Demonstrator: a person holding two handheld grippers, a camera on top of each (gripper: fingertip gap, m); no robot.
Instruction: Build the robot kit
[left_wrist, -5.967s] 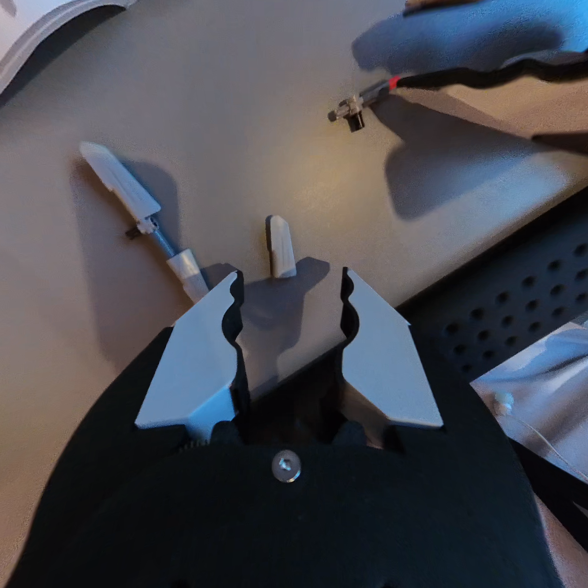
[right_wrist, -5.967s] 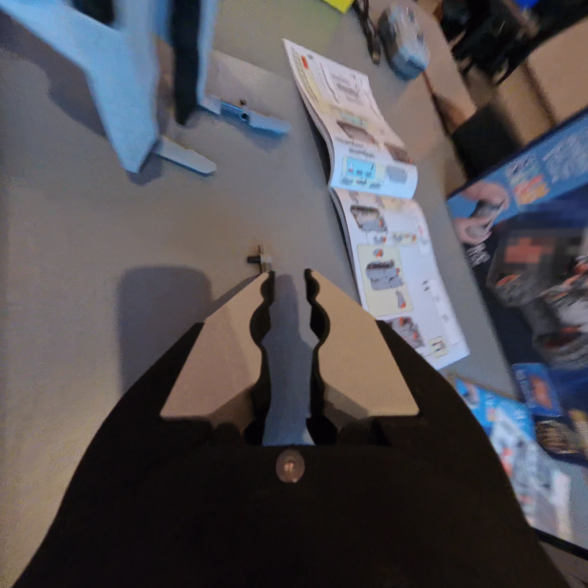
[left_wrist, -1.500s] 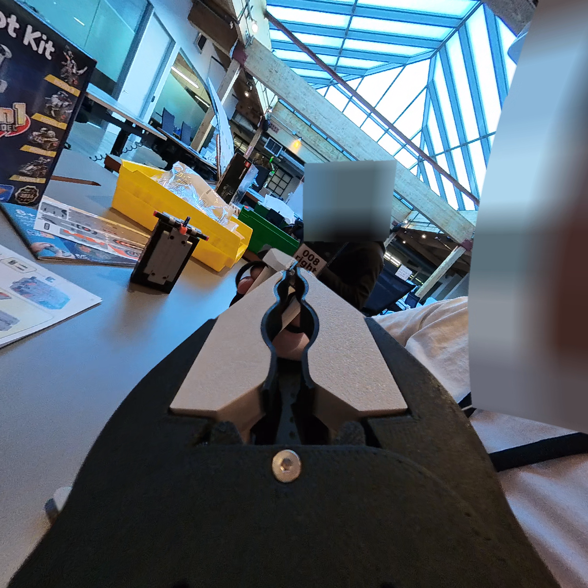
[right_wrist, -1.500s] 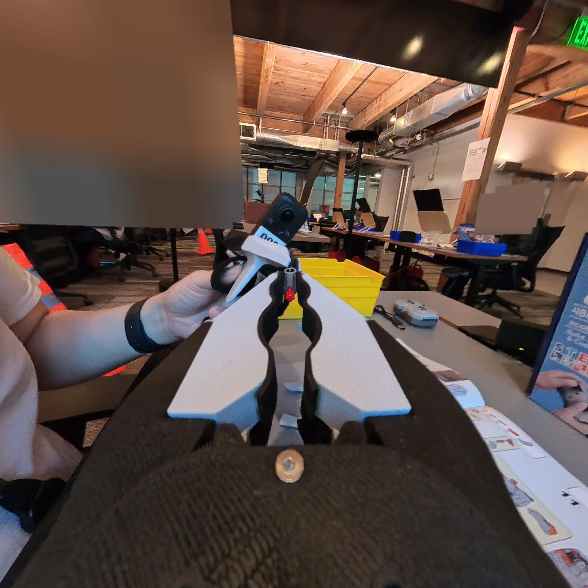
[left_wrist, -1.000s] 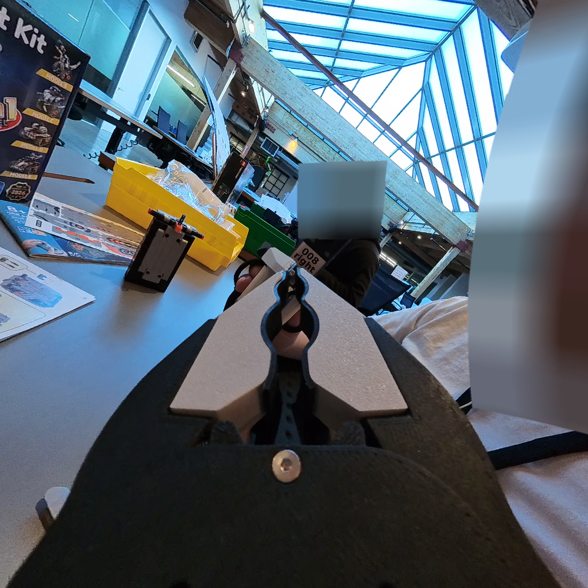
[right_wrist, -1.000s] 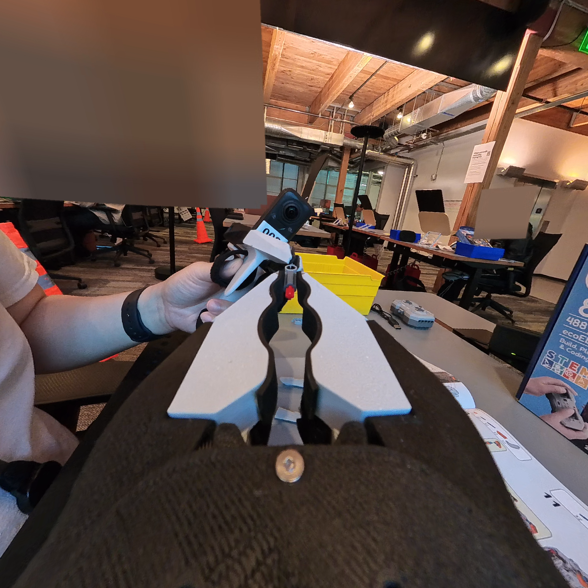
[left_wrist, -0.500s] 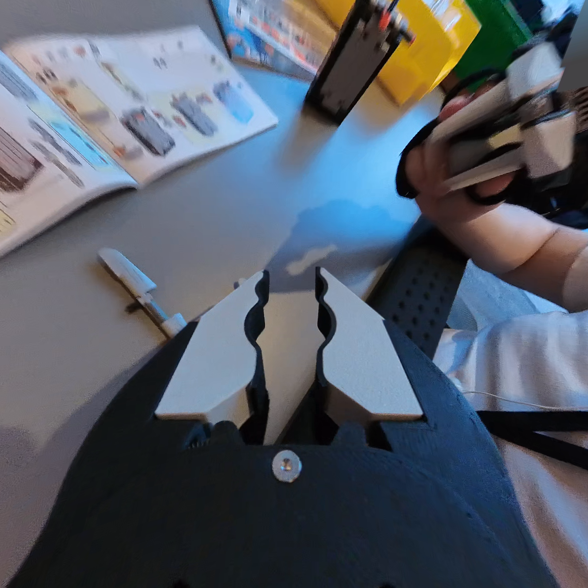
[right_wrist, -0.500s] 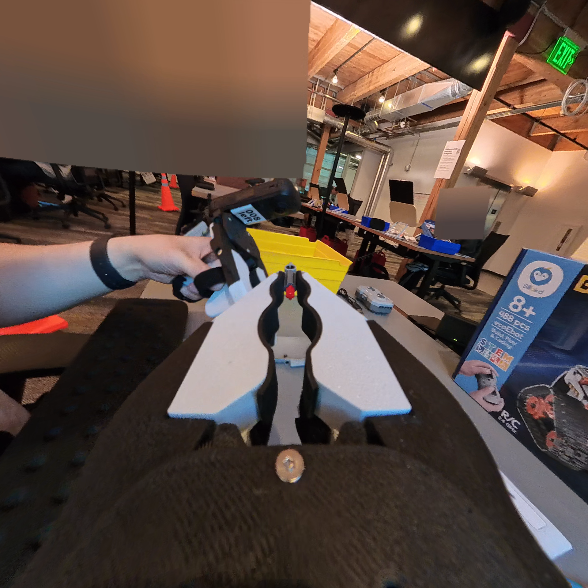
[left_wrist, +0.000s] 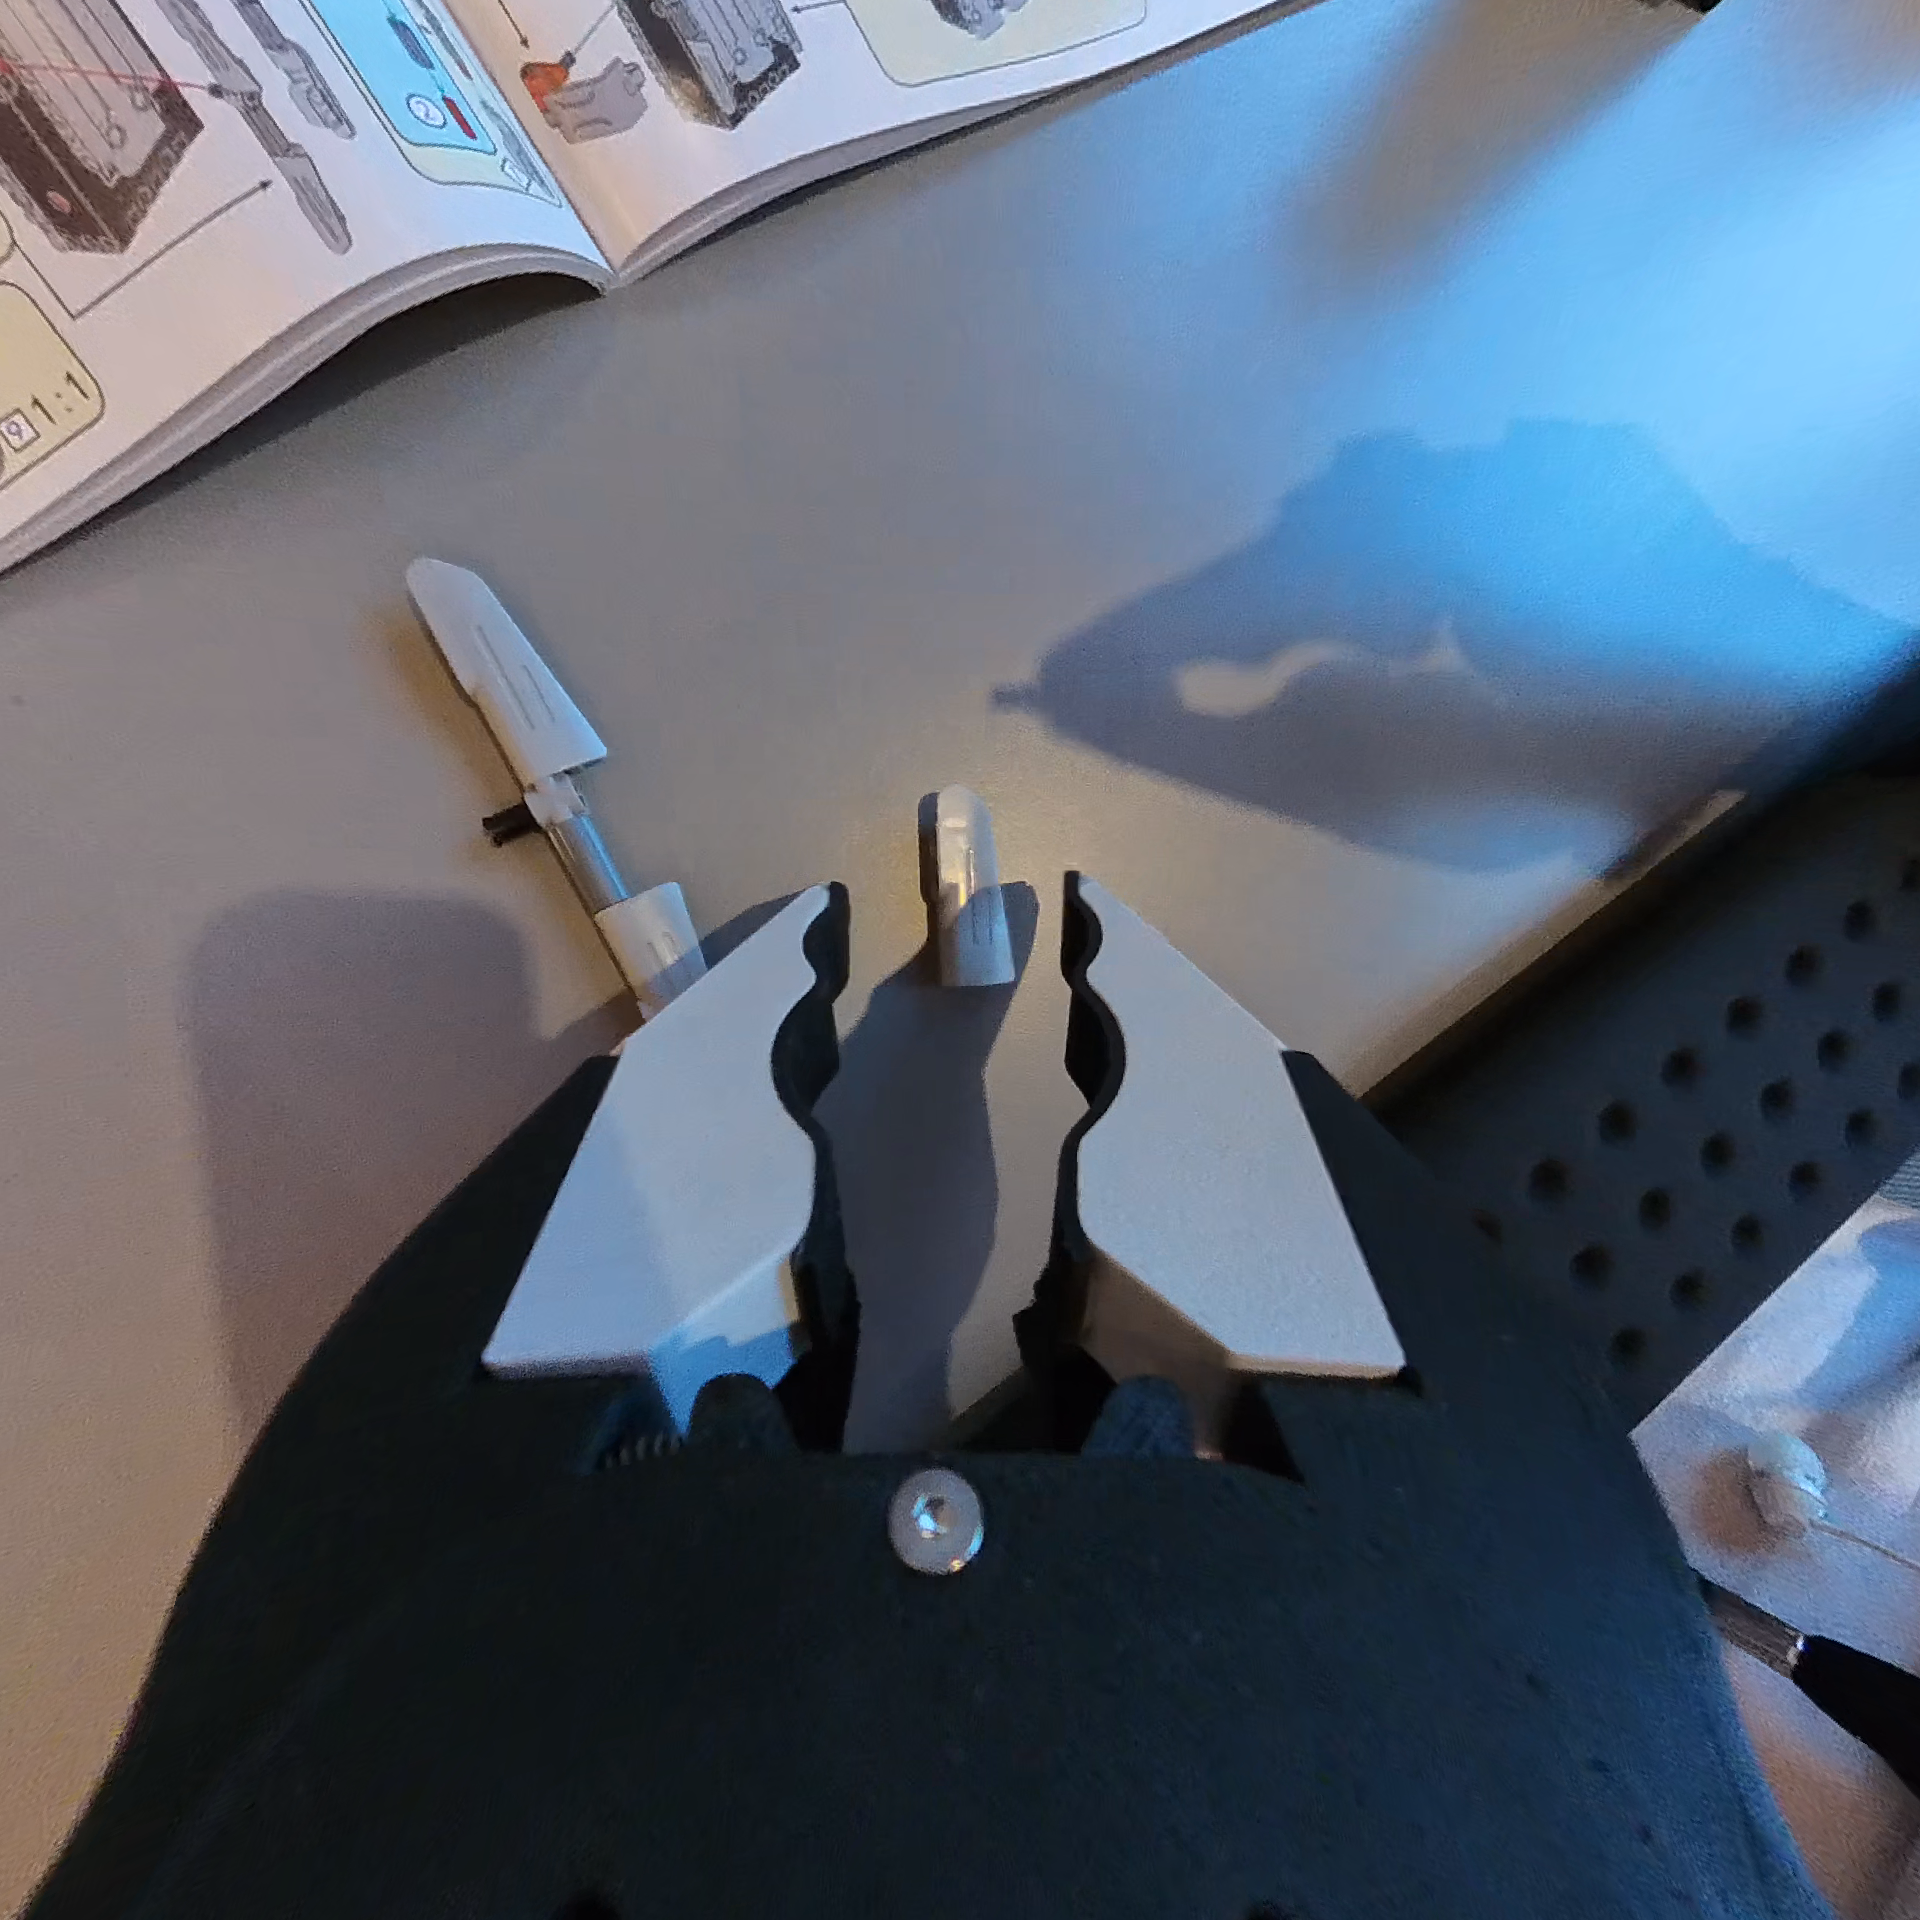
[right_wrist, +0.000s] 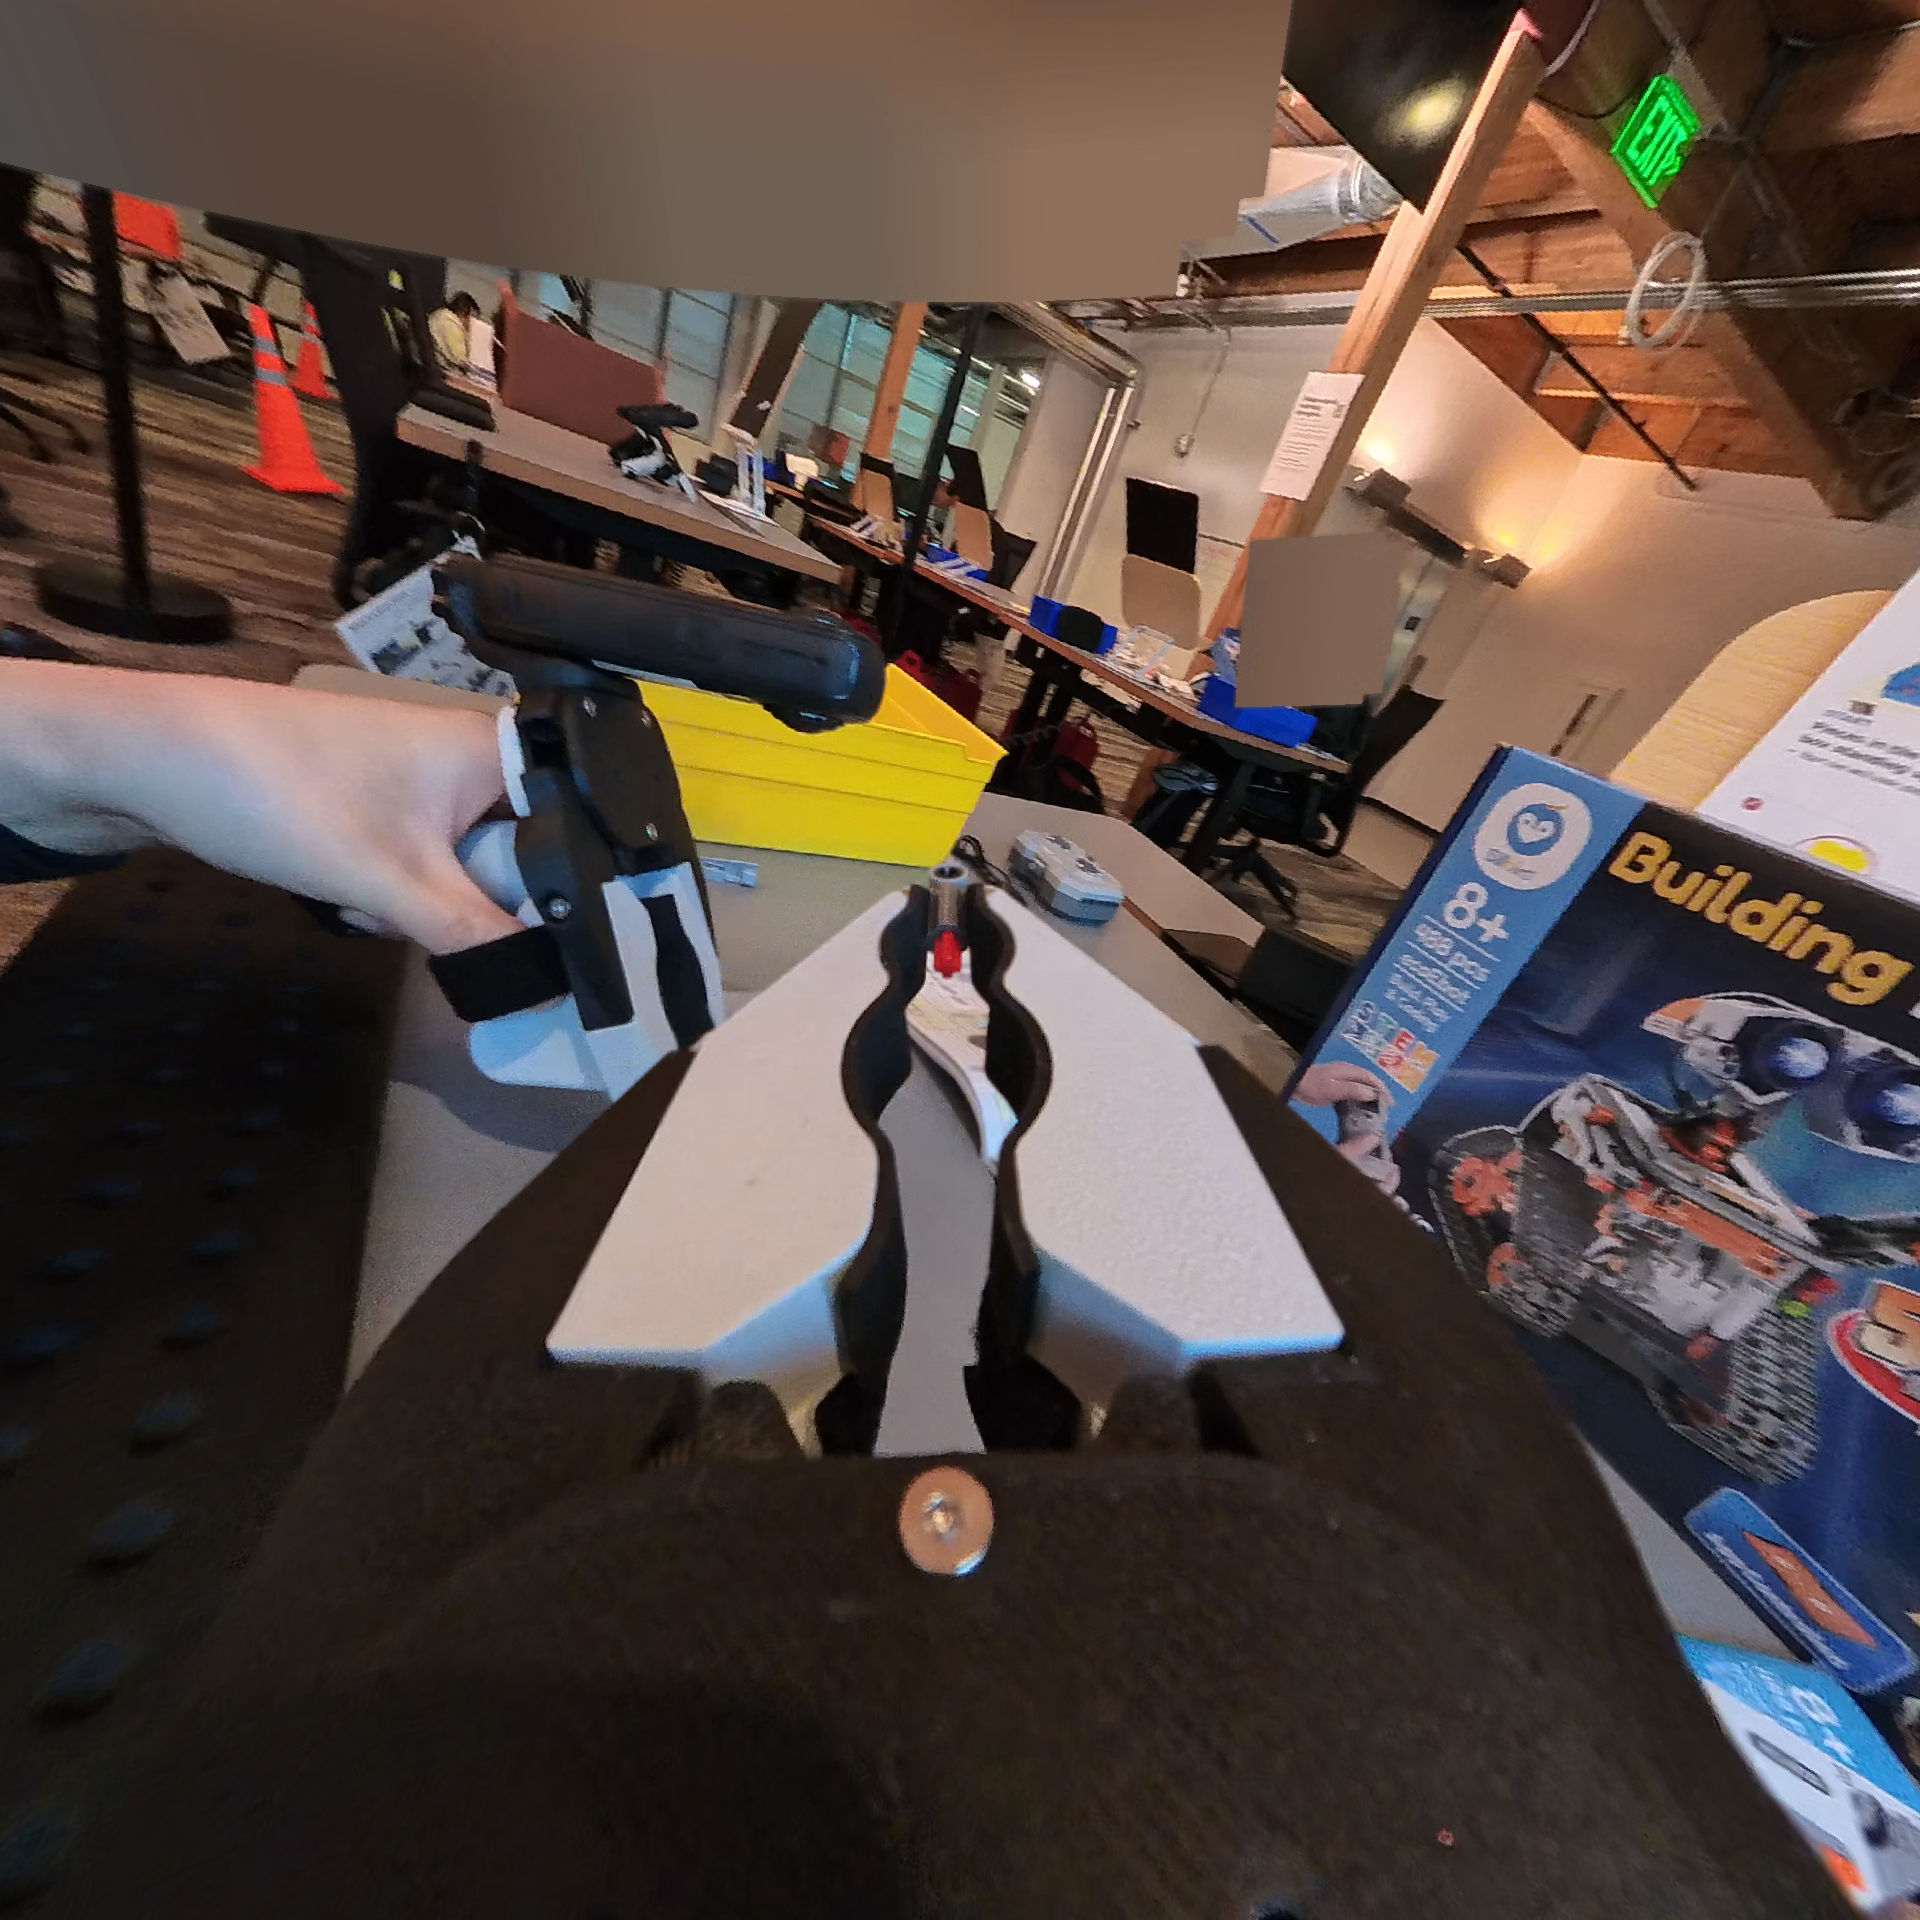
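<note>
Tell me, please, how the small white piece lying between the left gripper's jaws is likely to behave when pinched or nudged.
The small white plastic piece looks rigid and very light, so it should neither flex nor sag. Its smooth, glossy surface and rounded end suggest it may slip or squirt out of the open jaws of the left gripper. Lying loose on the smooth grey table, it would probably skid when nudged.

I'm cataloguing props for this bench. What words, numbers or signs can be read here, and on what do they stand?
I will not copy writing; these bear it:
Open booklet: small printed numbers, readable.
Blue toy box: large lettering, readable.
Green lit ceiling sign: readable.
White sheet on the wooden post: too small.
Metal pin in the right gripper: none.
</note>
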